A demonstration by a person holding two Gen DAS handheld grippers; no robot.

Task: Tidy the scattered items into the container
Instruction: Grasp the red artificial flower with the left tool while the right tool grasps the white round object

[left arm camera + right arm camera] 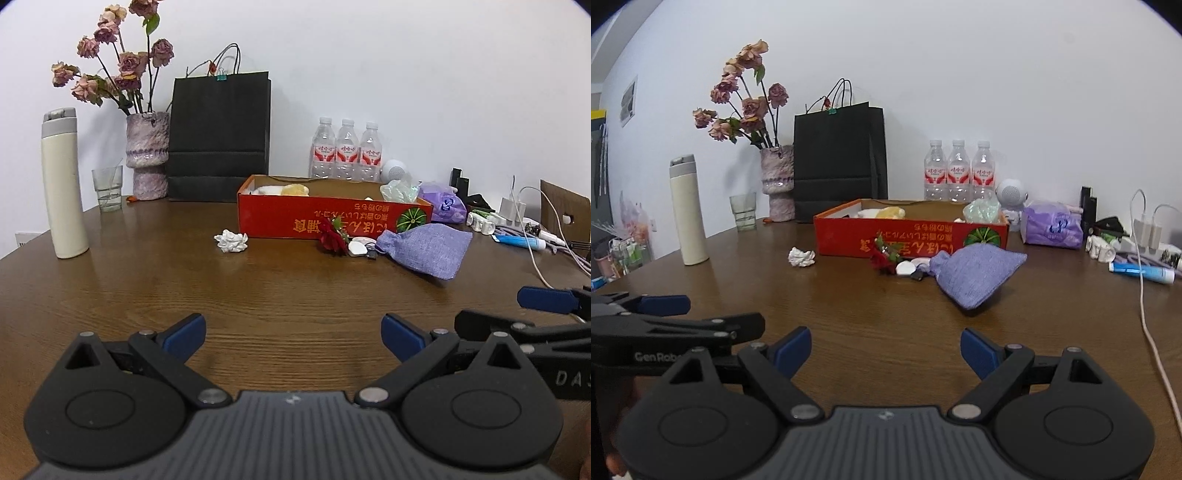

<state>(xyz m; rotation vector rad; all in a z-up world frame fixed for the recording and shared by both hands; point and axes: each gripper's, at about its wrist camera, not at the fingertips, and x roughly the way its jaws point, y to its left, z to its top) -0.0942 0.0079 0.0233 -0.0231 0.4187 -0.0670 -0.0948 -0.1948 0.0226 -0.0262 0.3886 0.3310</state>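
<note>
A red cardboard box (pixel 332 218) (pixel 908 236) lies on the brown table with a yellow-white soft item (pixel 284 190) and a green plastic wrap (pixel 400 190) inside. In front of it lie a crumpled white paper ball (pixel 231 240) (pixel 801 256), a red artificial flower (pixel 332 236) (pixel 882 258), small white pieces (pixel 358 247) (pixel 908 266) and a purple cloth pouch (pixel 424 249) (pixel 975 271). My left gripper (pixel 293 338) and my right gripper (pixel 885 350) hover low over bare table well short of these items. Both are open, with nothing between their blue pads.
At the back stand a cream thermos (pixel 62 184), a glass (pixel 108 188), a vase of dried roses (pixel 147 155), a black paper bag (pixel 219 136) and three water bottles (pixel 345 151). A purple tissue pack (pixel 1052 225), chargers, cables and a blue tube (pixel 1141 272) crowd the right side.
</note>
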